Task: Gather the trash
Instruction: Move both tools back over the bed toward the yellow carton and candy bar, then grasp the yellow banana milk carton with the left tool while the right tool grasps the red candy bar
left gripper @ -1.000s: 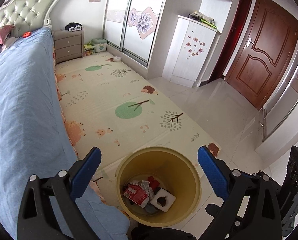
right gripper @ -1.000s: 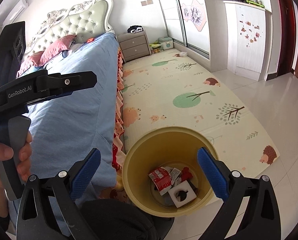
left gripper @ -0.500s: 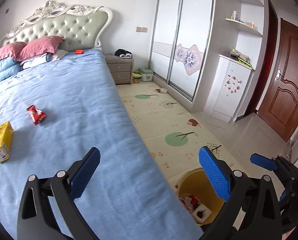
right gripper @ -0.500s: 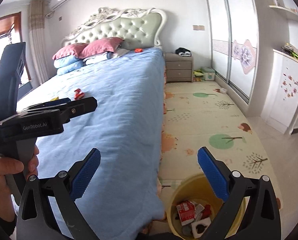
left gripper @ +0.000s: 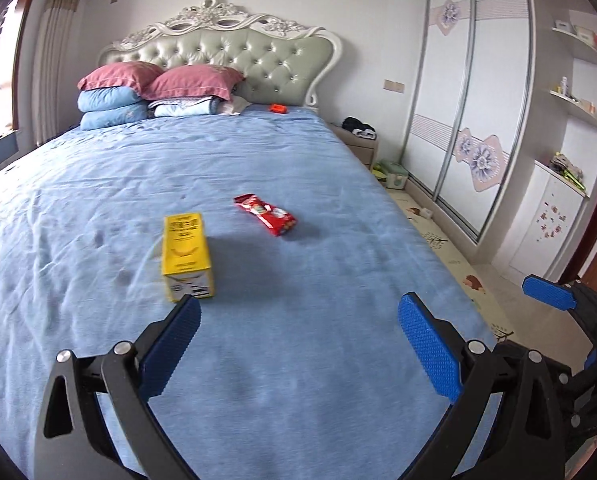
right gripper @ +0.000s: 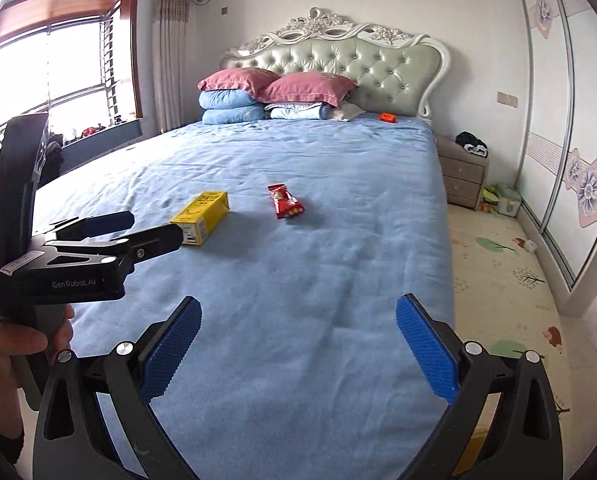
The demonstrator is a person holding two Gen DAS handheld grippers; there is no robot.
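We are holding left tool and right tool spread, empty | yellow carton and, beyond it, red wrapper are lying uncollected on bed

Bright window daylight, sharp, fisheye-warped edges

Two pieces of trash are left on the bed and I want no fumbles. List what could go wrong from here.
1. The yellow cardboard carton lies on soft, wrinkled blue bedding; the open left gripper might pinch fabric with it.
2. The thin red foil wrapper lies flat and could slip from the pads.
3. The open right gripper hovers close beside the left; reaching together, they might collide.
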